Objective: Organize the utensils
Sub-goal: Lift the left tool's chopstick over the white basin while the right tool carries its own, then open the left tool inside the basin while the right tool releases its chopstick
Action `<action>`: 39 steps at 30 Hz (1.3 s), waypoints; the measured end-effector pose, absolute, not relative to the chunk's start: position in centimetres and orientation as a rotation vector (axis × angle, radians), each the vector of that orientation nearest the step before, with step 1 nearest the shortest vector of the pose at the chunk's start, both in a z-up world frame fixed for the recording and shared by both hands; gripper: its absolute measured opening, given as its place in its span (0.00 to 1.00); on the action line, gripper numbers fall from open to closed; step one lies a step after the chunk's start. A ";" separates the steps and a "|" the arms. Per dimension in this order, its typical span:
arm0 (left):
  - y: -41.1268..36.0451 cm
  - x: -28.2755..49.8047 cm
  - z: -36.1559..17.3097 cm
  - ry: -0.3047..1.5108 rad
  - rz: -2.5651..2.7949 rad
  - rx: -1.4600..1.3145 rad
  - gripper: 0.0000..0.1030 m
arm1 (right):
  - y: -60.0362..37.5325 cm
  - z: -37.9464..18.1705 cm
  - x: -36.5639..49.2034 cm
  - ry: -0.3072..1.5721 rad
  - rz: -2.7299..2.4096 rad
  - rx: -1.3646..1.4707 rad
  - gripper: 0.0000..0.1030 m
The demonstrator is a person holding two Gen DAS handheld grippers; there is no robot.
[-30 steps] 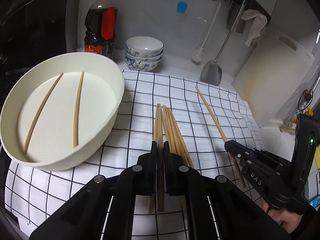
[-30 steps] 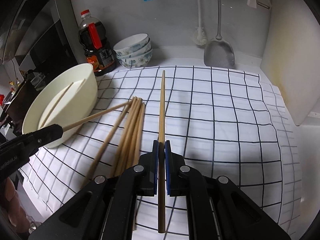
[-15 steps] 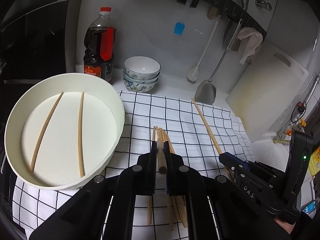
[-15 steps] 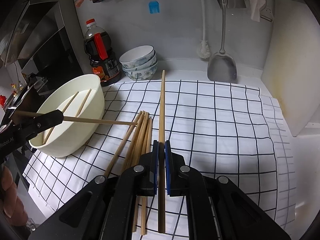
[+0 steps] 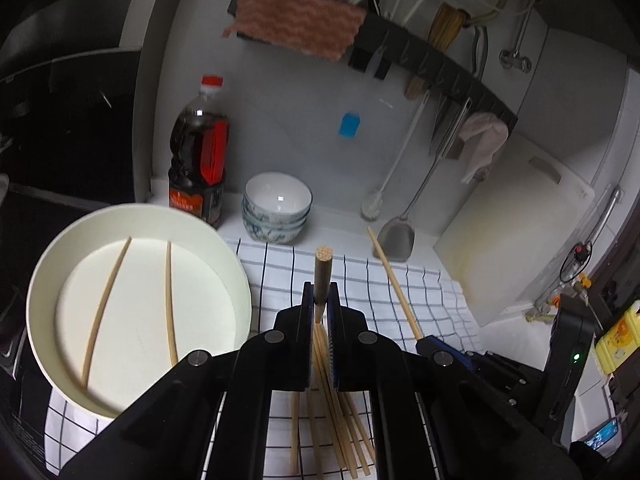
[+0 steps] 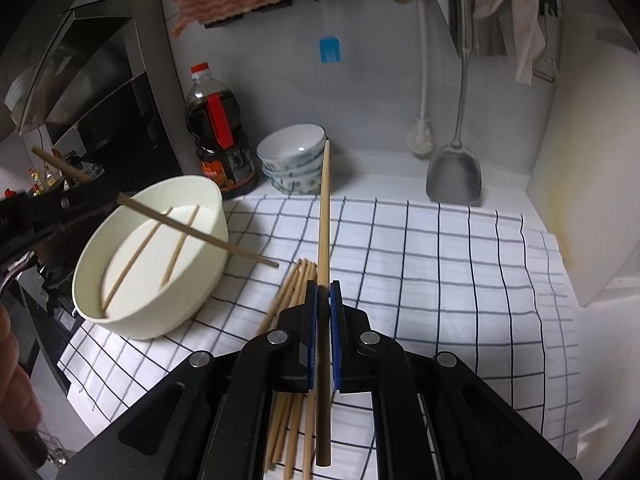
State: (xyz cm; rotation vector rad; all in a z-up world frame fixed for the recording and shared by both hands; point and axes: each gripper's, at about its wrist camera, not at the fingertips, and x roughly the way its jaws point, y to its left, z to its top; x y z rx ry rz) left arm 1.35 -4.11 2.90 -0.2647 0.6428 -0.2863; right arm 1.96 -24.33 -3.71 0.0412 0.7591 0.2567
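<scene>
Chopsticks (image 6: 294, 308) (loose pile) lie beside bowl (image 6: 192, 280); count perhaps six.

Two wooden chopsticks (image 5: 100, 304) lie in the round white basin (image 5: 44, 280), left of the loose chopstick bundle (image 6: 294, 284) on the checked cloth (image 6: 440, 280); stacked bowls (image 5: 277, 208) stand behind.

Right tongs (image 6: 323, 300) clamp one chopstick (image 6: 325, 216) above the checked cloth (image 6: 440, 272); loose chopsticks (image 6: 288, 300) lie beside the cream bowl (image 6: 192, 280).
</scene>
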 end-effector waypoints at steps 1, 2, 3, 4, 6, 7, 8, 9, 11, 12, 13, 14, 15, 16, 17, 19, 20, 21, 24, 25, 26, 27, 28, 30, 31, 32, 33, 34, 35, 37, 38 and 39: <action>-3.8 1.3 3.4 0.631 -0.284 -0.264 0.07 | -24.1 -3.4 2.0 0.753 0.261 0.041 0.06; -3.3 1.2 4.0 0.617 -0.281 -0.264 0.07 | -23.8 -3.0 2.1 0.746 0.267 0.039 0.06; -2.9 1.2 4.4 0.606 -0.277 -0.265 0.07 | -23.4 -2.7 2.2 0.738 0.273 0.039 0.06; -2.4 1.2 4.8 0.594 -0.269 -0.264 0.07 | -23.2 -2.5 2.3 0.734 0.278 0.038 0.06; -1.2 1.1 5.4 0.575 -0.248 -0.259 0.07 | -22.1 -1.9 2.6 0.726 0.298 0.040 0.06; -0.5 1.2 5.6 0.570 -0.234 -0.257 0.07 | -21.5 -1.8 2.7 0.724 0.311 0.041 0.06; 0.2 1.2 5.7 0.565 -0.218 -0.254 0.07 | -20.7 -1.7 2.9 0.722 0.324 0.038 0.06; 1.0 1.3 5.8 0.562 -0.205 -0.253 0.07 | -20.0 -1.6 3.1 0.722 0.335 0.036 0.06; 2.5 1.5 5.9 0.559 -0.174 -0.247 0.07 | -18.4 -1.4 3.6 0.724 0.362 0.030 0.06; 3.4 1.7 5.8 0.560 -0.158 -0.246 0.07 | -17.4 -1.4 3.9 0.726 0.378 0.026 0.06; 4.2 1.8 5.7 0.560 -0.143 -0.245 0.07 | -16.3 -1.4 4.2 0.728 0.395 0.021 0.06; 5.1 2.0 5.6 0.561 -0.130 -0.243 0.07 | -15.3 -1.4 4.6 0.731 0.411 0.017 0.06; 5.8 2.2 5.5 0.562 -0.119 -0.242 0.07 | -14.7 -1.5 4.8 0.734 0.419 0.016 0.06; 6.6 2.4 5.3 0.563 -0.108 -0.240 0.07 | -13.7 -1.6 5.2 0.740 0.433 0.015 0.06; 7.4 2.7 5.1 0.564 -0.099 -0.239 0.07 | -12.5 -1.8 5.7 0.746 0.446 0.014 0.06; 8.7 3.4 4.7 0.566 -0.089 -0.236 0.07 | -11.0 -2.0 6.4 0.754 0.460 0.009 0.06; 9.4 3.8 4.3 0.567 -0.083 -0.231 0.07 | -9.9 -2.3 6.8 0.760 0.467 0.005 0.06; 9.8 4.2 4.0 0.570 -0.080 -0.227 0.07 | -9.2 -2.5 7.1 0.764 0.471 0.002 0.06; 11.1 5.6 2.9 0.580 -0.075 -0.216 0.07 | -6.9 -3.4 8.4 0.792 0.479 -0.004 0.06; 11.5 6.1 2.5 0.583 -0.075 -0.212 0.07 | -6.2 -3.8 8.7 0.802 0.481 -0.005 0.06; 11.8 6.4 2.1 0.586 -0.074 -0.207 0.07 | -5.8 -4.0 9.1 0.809 0.481 -0.006 0.06; 12.2 6.7 1.7 0.588 -0.072 -0.204 0.07 | -5.1 -4.4 9.4 0.820 0.482 -0.008 0.06; 12.5 6.9 1.3 0.587 -0.072 -0.203 0.07 | -4.5 -4.7 9.7 0.835 0.483 -0.008 0.06; 13.1 7.2 0.4 0.592 -0.072 -0.199 0.07 | -3.8 -5.3 9.9 0.855 0.484 -0.004 0.06; 13.3 7.3 -0.1 0.602 -0.073 -0.195 0.07 | -3.4 -5.6 10.0 0.868 0.484 -0.005 0.06; 13.6 7.4 -0.7 0.619 -0.072 -0.193 0.07 | -3.0 -5.8 10.1 0.877 0.483 -0.008 0.06; 13.7 7.5 -1.1 0.630 -0.072 -0.194 0.07 | -2.6 -6.2 10.3 0.892 0.478 -0.009 0.06; 14.0 7.5 -1.6 0.645 -0.076 -0.198 0.07 | -2.3 -6.6 10.4 0.909 0.473 -0.007 0.06; 14.2 7.4 -2.1 0.662 -0.077 -0.200 0.07 | -2.1 -6.9 10.5 0.930 0.470 -0.001 0.06; 14.4 7.2 -3.0 0.693 -0.081 -0.197 0.07 | -1.8 -7.6 10.7 0.959 0.465 0.005 0.06; 14.3 7.3 -3.5 0.713 -0.081 -0.196 0.07 | -1.6 -8.0 10.8 0.977 0.461 0.004 0.06; 14.4 7.4 -4.2 0.744 -0.081 -0.202 0.07 | -1.4 -8.3 10.9 0.991 0.457 0.002 0.06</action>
